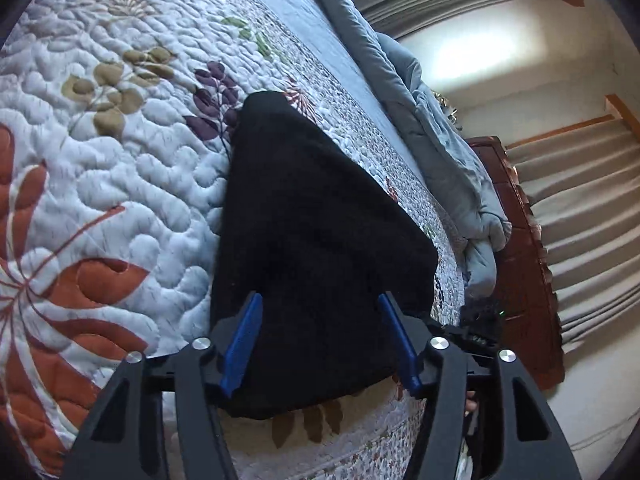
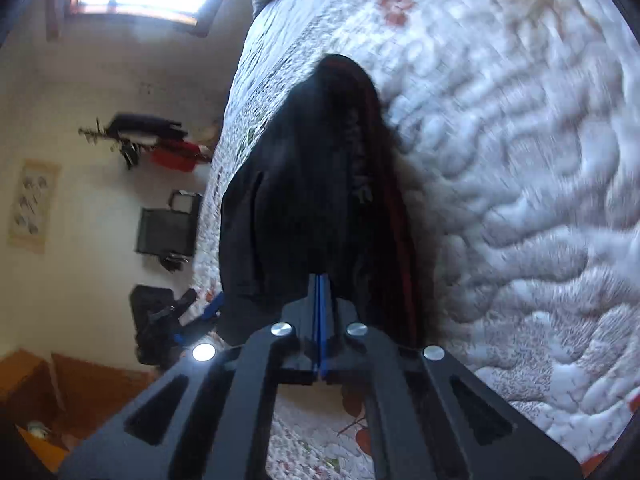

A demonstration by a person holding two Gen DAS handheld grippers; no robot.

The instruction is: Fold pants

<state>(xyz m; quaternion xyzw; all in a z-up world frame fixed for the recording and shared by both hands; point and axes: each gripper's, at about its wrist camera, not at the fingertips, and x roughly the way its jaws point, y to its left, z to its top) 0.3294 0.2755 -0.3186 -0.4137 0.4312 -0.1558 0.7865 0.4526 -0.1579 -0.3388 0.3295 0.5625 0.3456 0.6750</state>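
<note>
The left gripper (image 1: 320,336) is nearest in its own view. Its 2 blue jaws stand about half open, one on each side of the near part of the pants (image 1: 316,248). I cannot see them pressing on the cloth, so it looks like they hold nothing.

The right gripper (image 2: 320,280) has its jaws shut tight together. They sit right at the near edge of the pants (image 2: 304,208). I cannot tell if a bit of cloth is pinched between them, because the cloth is dark and the picture is blurry there.

The pants are black and lie on the bed, on a white quilt (image 1: 120,184) with red, brown and purple flowers. They look already folded into a thick, flat bundle. In the right view a thin red stripe (image 2: 404,264) runs along their right side.

I think the pants are soft and floppy, and not heavy. They will bend and sag if lifted by 1 spot. They will not break. The fuzzy cloth should not slip much in the jaws.

A good place to grab is the 2 near corners, 1 for each gripper, taking all the layers at once. Then the bundle can be lifted and laid over toward the far end.

Farther off, a blue blanket (image 1: 420,120) is bunched along the bed's far right side.
</note>
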